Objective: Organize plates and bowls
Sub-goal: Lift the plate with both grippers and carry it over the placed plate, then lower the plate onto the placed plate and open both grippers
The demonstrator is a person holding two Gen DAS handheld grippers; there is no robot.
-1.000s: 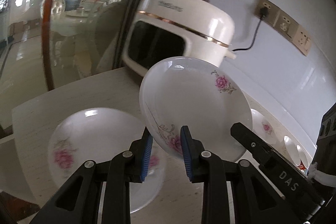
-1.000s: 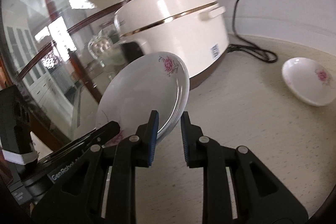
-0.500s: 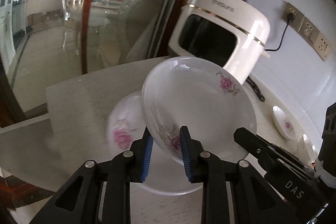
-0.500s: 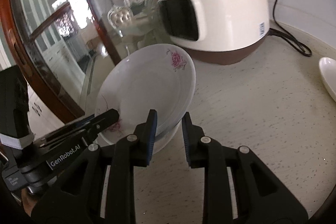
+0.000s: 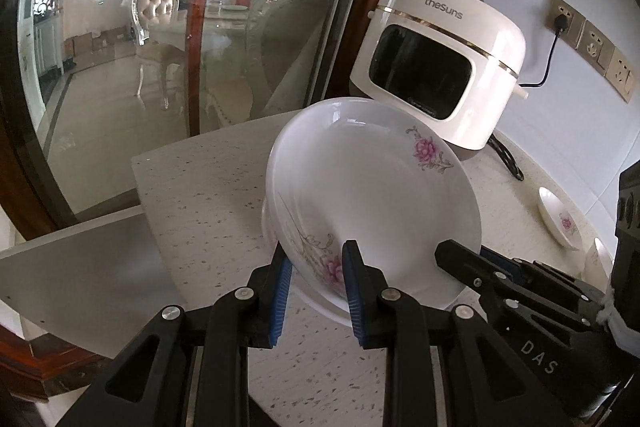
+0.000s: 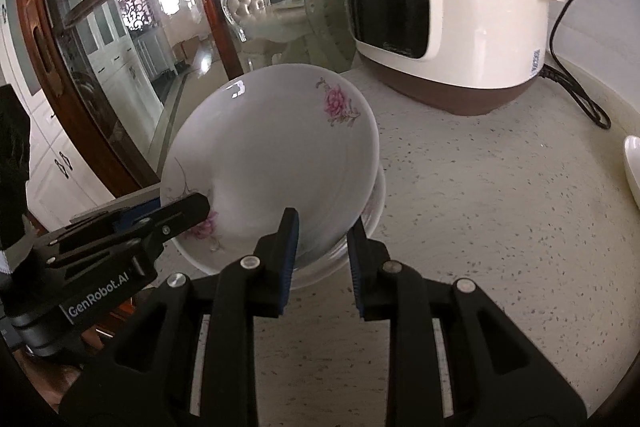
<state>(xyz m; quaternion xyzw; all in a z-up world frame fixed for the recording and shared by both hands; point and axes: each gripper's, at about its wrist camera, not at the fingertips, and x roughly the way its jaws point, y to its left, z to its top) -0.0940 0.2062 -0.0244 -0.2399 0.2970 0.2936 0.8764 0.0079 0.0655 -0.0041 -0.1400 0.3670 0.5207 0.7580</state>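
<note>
A white plate with pink flowers [image 5: 372, 195] is held by both grippers, tilted over a second flowered plate [image 5: 320, 303] that lies on the counter and is mostly hidden beneath it. My left gripper [image 5: 314, 269] is shut on the held plate's near rim. My right gripper [image 6: 322, 245] is shut on the same plate [image 6: 272, 155] at its other rim; it shows in the left wrist view [image 5: 460, 261]. The lower plate's edge peeks out in the right wrist view [image 6: 374, 203].
A white rice cooker [image 5: 440, 67] stands plugged in at the back. A small flowered bowl [image 5: 558, 217] lies right on the speckled counter [image 5: 208, 195], with another dish edge [image 6: 632, 167]. Curved glass with a wooden frame [image 5: 160, 47] bounds the counter's left.
Both grippers have carried the held plate leftward and down over the plate on the counter, which is now almost covered. The rice cooker has shifted right and farther away in both views.
</note>
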